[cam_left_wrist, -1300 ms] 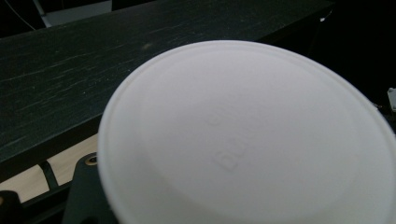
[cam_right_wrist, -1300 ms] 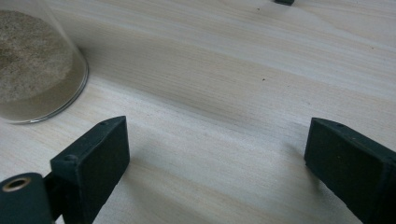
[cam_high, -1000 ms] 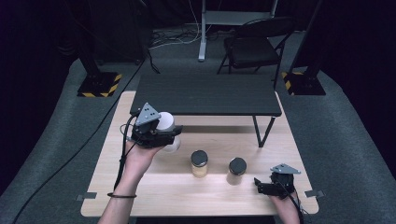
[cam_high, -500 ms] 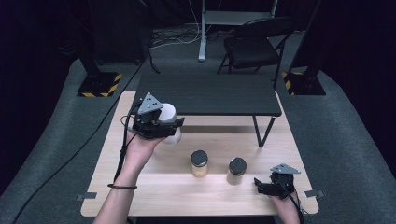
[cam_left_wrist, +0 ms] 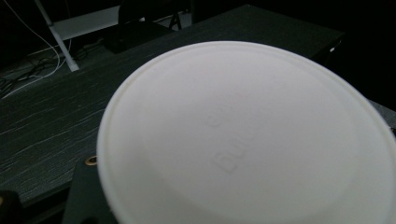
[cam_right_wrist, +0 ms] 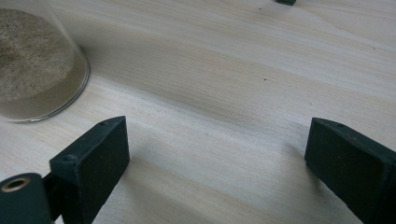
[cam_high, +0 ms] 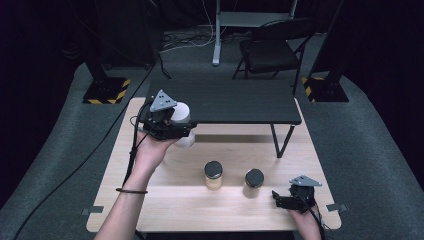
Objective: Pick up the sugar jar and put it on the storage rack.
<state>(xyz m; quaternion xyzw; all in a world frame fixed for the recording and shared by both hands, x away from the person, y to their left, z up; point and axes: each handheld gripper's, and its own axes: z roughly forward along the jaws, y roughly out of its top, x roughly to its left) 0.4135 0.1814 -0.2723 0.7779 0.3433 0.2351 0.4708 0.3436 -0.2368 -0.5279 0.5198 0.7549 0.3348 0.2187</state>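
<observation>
holding the white jar pinched in the left gripper above the table's far left, a weak squeeze risks dropping it onto the black shelf edge.

White container: its round face runs past the bottom and right edges of the left gripper view, covers that gripper's jaws, and bears raised lettering too soft to read. In the high view the left gripper covers most of it. Sand-filled jar: cut off by the top and left edges of the right gripper view, lid unseen.
</observation>
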